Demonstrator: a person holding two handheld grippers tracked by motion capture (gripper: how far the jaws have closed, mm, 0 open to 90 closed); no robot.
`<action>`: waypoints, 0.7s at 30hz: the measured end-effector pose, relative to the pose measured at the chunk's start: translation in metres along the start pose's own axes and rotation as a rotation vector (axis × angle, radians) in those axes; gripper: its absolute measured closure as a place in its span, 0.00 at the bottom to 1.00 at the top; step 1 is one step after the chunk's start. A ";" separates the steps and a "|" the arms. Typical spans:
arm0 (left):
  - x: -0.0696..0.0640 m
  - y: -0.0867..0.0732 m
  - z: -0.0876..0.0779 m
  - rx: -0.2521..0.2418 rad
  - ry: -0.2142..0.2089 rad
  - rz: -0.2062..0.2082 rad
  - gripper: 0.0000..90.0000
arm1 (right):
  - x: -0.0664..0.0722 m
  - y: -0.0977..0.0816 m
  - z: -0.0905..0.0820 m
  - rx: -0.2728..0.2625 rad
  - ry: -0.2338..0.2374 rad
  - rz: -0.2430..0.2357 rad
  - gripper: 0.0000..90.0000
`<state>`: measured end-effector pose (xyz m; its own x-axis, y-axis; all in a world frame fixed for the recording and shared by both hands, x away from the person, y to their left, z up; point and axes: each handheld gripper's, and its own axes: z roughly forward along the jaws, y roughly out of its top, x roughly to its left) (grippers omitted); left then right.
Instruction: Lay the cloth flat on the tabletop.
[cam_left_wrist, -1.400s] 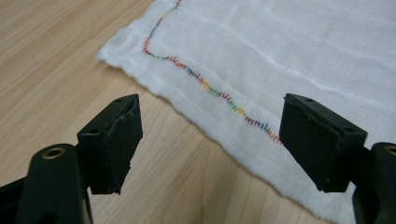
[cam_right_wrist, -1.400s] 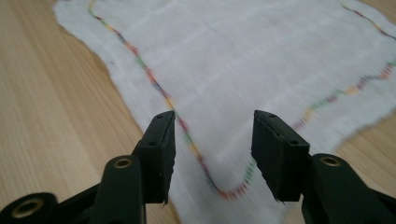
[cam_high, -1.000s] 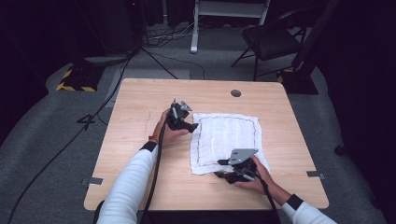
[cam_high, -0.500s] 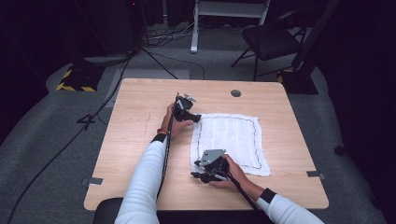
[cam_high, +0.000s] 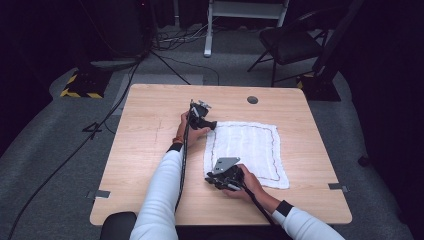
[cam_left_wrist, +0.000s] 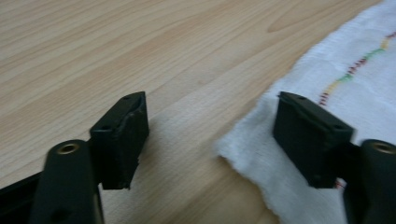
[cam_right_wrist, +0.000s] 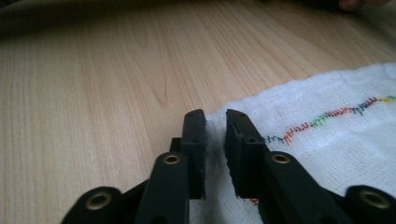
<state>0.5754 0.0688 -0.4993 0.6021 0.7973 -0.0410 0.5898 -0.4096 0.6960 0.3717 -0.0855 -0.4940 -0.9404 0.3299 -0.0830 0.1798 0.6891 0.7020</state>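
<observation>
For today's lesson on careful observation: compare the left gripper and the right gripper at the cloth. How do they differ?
The left gripper stands open, jaws wide with the corner of the cloth between them, untouched; the right gripper has just been closing, its jaws nearly together on cloth.
In the high view, the left gripper sits at the cloth's far corner, the right gripper at the near corner.
Both work the cloth's same side, low over the table.

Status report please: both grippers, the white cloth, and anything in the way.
Right gripper just closed on the white cloth near corner. Left gripper open, straddling the far corner. Cloth flat on table. Nothing in the way.
</observation>
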 end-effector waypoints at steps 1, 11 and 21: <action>-0.001 -0.001 -0.001 -0.002 -0.008 0.003 0.37 | 0.001 0.000 0.000 0.001 -0.005 -0.002 0.90; 0.004 -0.006 -0.013 0.020 -0.099 0.033 0.88 | 0.003 0.002 0.002 -0.001 -0.019 -0.010 0.95; 0.023 -0.014 -0.030 0.045 -0.062 0.057 0.95 | 0.008 0.012 0.010 -0.005 -0.017 -0.029 0.96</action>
<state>0.5646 0.1062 -0.4888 0.6668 0.7437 -0.0480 0.5766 -0.4741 0.6654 0.3692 -0.0680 -0.4931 -0.9402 0.3205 -0.1155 0.1507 0.6953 0.7028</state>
